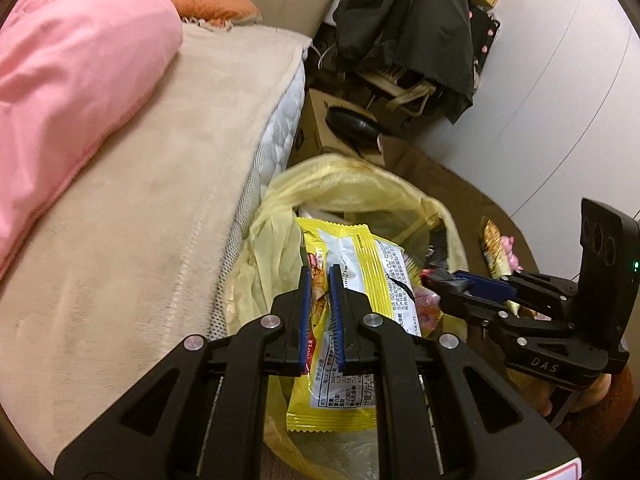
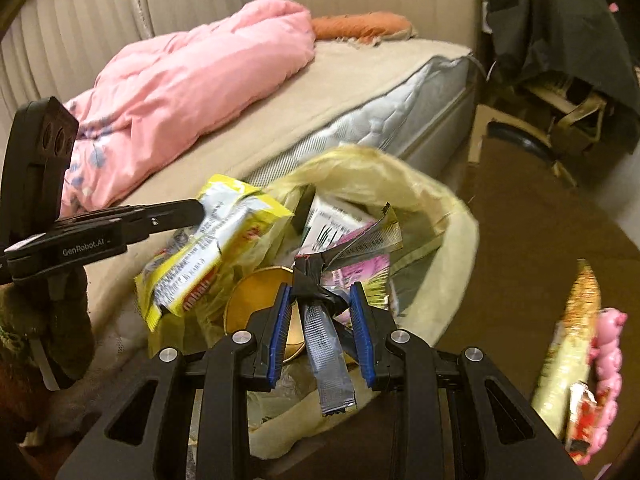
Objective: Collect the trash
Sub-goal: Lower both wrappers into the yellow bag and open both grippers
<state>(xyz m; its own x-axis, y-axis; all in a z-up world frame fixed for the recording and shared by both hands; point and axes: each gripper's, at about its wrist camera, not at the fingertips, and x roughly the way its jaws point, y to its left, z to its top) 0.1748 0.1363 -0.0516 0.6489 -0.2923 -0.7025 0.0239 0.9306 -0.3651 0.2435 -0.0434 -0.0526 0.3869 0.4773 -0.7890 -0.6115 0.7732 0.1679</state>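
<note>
- The left gripper [image 1: 320, 280] had its fingers nearly closed, pinching a yellow snack wrapper [image 1: 352, 280] that hung over the open mouth of a yellow-lined trash bin [image 1: 360, 176] beside the bed [image 1: 140, 220].
- The right gripper [image 2: 322, 300], to the right of the left one, held a bunch of small foil sachets [image 2: 326, 344] between fingers set partly apart; the pads pressed on a dark, crumpled knot of the packets, with silver and pink strips fanning out past it, also above the bin.
- The bin already held a box, a round gold lid [image 2: 256, 292] and other wrappers, its liner sagging at the near rim.
- More litter lay on the floor to the right of the bin: a long gold wrapper [image 2: 568, 344] just beside a pink toy-like object [image 2: 608, 368], both still uncollected.
- Risks, as judged from this moment: the yellow wrapper was wide and light, so a release near the rim could let it slide off the slack liner onto the floor.
- The loosely bundled sachets could scatter if let go too high, some landing outside the bin.
- The two grippers worked close together over one opening and might knock into each other.
</note>
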